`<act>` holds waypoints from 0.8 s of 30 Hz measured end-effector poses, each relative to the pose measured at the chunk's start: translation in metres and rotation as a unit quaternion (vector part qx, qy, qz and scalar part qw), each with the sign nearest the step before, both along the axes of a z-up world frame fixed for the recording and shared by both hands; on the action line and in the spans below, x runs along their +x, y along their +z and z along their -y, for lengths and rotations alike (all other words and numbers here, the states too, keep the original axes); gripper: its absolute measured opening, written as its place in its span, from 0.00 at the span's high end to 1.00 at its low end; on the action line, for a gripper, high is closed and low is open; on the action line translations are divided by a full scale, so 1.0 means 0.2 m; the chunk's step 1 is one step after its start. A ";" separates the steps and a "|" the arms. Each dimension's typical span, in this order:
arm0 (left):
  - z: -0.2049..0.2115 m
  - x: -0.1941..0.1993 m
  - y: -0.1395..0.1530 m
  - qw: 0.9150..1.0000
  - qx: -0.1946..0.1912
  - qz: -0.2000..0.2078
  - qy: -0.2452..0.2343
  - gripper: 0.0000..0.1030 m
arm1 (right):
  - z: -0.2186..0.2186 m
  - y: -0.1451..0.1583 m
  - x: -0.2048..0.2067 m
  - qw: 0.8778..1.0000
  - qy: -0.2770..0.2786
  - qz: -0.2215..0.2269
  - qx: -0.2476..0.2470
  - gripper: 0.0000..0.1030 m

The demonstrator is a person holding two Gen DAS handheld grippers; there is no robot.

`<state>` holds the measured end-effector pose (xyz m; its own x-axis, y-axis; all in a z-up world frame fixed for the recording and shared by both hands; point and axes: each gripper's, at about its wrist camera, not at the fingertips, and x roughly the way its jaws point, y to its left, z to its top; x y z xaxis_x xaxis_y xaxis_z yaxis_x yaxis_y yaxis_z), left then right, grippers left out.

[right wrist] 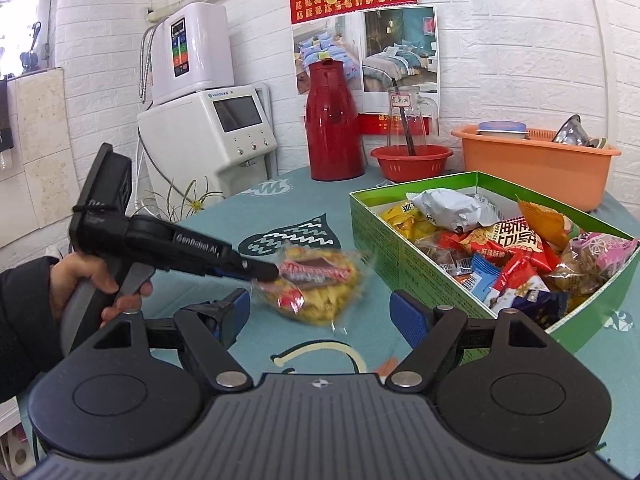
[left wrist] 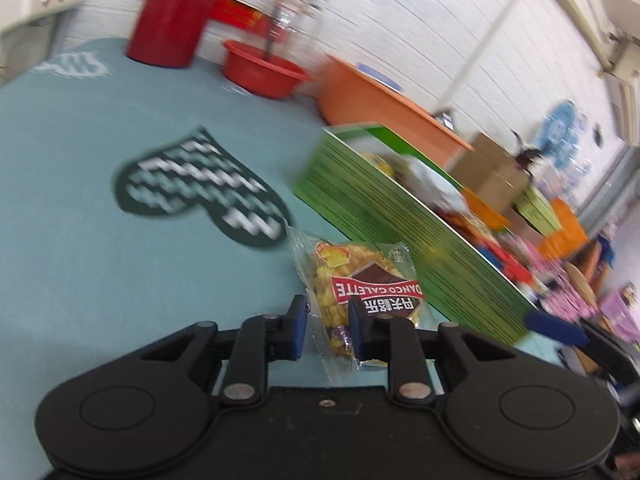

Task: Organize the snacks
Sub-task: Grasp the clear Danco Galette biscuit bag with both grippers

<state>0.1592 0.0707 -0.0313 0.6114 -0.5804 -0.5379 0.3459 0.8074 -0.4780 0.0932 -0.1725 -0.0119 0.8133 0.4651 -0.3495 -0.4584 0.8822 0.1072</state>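
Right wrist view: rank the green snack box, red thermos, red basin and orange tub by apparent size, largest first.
1. green snack box, nearest, which exaggerates it
2. orange tub
3. red thermos, close to the tub, so unsure
4. red basin

Two grippers are counted: the left gripper [left wrist: 328, 328], by which one yellow snack packet [left wrist: 356, 280] is clamped, and the right gripper [right wrist: 320, 312], by which nothing is held. One green box [right wrist: 384, 248] is noted on the one teal tablecloth [right wrist: 280, 196]; the wrapped snacks [right wrist: 512, 256] heaped inside overlap too much for an exact count, though more than ten are seen. Also recorded are one red thermos [right wrist: 332, 124], one red basin [right wrist: 412, 160], one glass jug [right wrist: 408, 116], one orange tub [right wrist: 536, 168], two white appliances [right wrist: 208, 136] stacked, and one hand [right wrist: 84, 284].
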 end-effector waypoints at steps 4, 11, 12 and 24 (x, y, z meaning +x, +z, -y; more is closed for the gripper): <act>0.05 -0.14 0.00 1.000 -0.005 -0.001 -0.013 0.62 | 0.05 -0.03 -0.02 1.000 -0.009 -0.013 0.001 0.00; 0.10 -0.14 0.03 1.000 -0.012 -0.002 0.004 0.20 | 0.14 -0.16 0.04 0.989 -0.041 -0.116 0.080 0.00; 0.10 -0.13 0.03 1.000 -0.013 -0.005 0.004 0.20 | 0.15 -0.18 0.04 0.987 -0.040 -0.127 0.094 0.00; 0.18 -0.13 0.01 1.000 -0.013 -0.020 -0.005 0.48 | 0.02 -0.19 0.08 0.988 -0.050 -0.126 0.077 0.39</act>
<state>0.1334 0.0341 -0.0294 0.5844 -0.6005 -0.5459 0.3335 0.7909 -0.5131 0.1101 -0.1766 -0.0493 0.7541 0.4504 -0.4780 -0.3122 0.8861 0.3425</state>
